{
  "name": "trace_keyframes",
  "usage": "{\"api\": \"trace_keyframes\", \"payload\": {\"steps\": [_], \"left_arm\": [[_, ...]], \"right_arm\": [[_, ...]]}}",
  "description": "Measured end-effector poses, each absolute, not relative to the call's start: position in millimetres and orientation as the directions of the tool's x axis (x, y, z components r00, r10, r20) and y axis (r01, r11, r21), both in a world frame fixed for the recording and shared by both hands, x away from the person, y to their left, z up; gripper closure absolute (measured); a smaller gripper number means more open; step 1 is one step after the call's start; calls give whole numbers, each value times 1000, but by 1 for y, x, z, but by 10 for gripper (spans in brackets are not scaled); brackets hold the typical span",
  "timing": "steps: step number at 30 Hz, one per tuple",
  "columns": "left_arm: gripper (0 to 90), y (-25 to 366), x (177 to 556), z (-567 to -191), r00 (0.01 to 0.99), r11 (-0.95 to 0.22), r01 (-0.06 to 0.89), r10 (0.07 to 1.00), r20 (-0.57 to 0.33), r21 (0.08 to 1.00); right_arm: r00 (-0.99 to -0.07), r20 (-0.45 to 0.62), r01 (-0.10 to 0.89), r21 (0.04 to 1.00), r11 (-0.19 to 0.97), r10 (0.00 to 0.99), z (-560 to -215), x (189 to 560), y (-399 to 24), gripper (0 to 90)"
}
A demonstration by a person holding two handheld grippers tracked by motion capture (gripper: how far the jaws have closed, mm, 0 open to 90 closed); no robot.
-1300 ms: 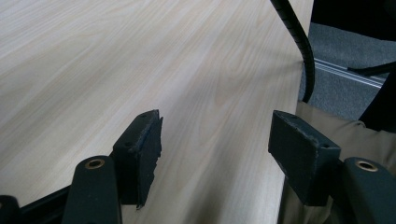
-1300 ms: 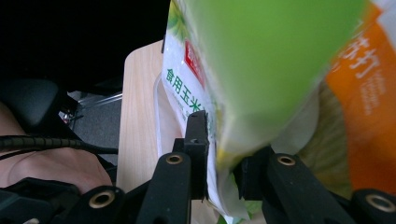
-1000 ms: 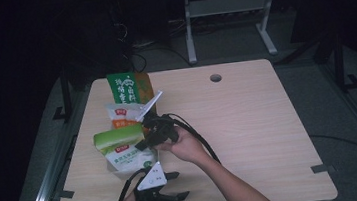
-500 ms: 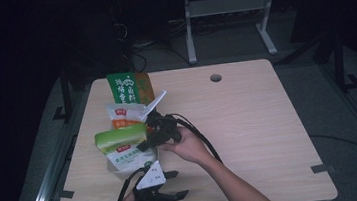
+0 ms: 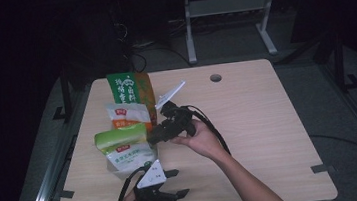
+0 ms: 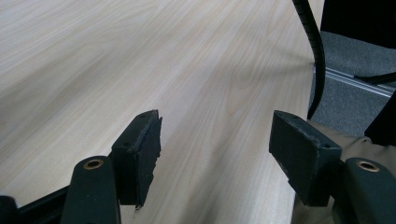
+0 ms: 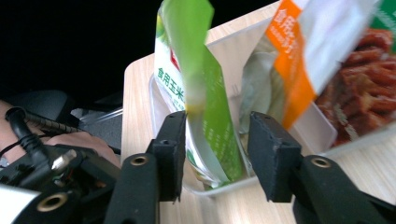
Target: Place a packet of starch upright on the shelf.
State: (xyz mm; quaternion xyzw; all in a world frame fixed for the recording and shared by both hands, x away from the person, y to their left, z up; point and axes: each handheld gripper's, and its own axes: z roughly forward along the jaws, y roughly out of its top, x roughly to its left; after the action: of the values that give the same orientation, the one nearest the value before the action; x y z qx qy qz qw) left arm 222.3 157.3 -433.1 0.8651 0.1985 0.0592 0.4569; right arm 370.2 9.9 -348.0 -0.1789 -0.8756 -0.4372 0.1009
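A clear tray point(image 7: 322, 133) is seen near the left edge of the wooden table point(image 5: 264, 121), with several packets standing in it. The green packet point(image 7: 205, 107) is placed between the spread jaws of the right gripper point(image 7: 215, 154), and only one jaw seems to touch it. Behind it, an orange and white packet point(image 7: 289, 60) and a red snack bag point(image 7: 369, 93) are cut off by the frame. The left gripper point(image 6: 217, 154) is held released over bare wood at the near edge. The print on the packets is too blurred to be read.

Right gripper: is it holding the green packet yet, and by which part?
Not yet, as far as can be told. The right gripper stands open, its jaws either side of the green packet's side edge in the clear tray.
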Motion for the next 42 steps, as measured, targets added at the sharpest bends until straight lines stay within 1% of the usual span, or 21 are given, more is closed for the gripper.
{"api": "trace_keyframes", "payload": {"steps": [4, 11, 16, 27, 33, 42], "left_arm": [[330, 157, 224, -432, 911, -497, 291, 404, -79, 818], [329, 155, 227, -431, 910, -489, 293, 407, -82, 821], [326, 155, 228, -431, 911, -499, 294, 403, -81, 815], [321, 158, 228, -428, 900, -476, 303, 428, -83, 826], [311, 160, 229, -428, 898, -479, 306, 432, -83, 823], [304, 162, 229, -427, 894, -465, 308, 441, -85, 830]], "right_arm": [[-915, 322, 403, 733, 548, 243, -347, 373, -3, 531], [-894, 335, 446, 719, 533, 297, -348, 375, -25, 498], [-885, 334, 463, 708, 533, 324, -350, 377, -39, 500], [-856, 340, 507, 696, 508, 389, -357, 379, -69, 489], [-848, 341, 516, 704, 488, 405, -356, 378, -82, 459], [-836, 336, 530, 699, 480, 434, -360, 375, -101, 453]]}}
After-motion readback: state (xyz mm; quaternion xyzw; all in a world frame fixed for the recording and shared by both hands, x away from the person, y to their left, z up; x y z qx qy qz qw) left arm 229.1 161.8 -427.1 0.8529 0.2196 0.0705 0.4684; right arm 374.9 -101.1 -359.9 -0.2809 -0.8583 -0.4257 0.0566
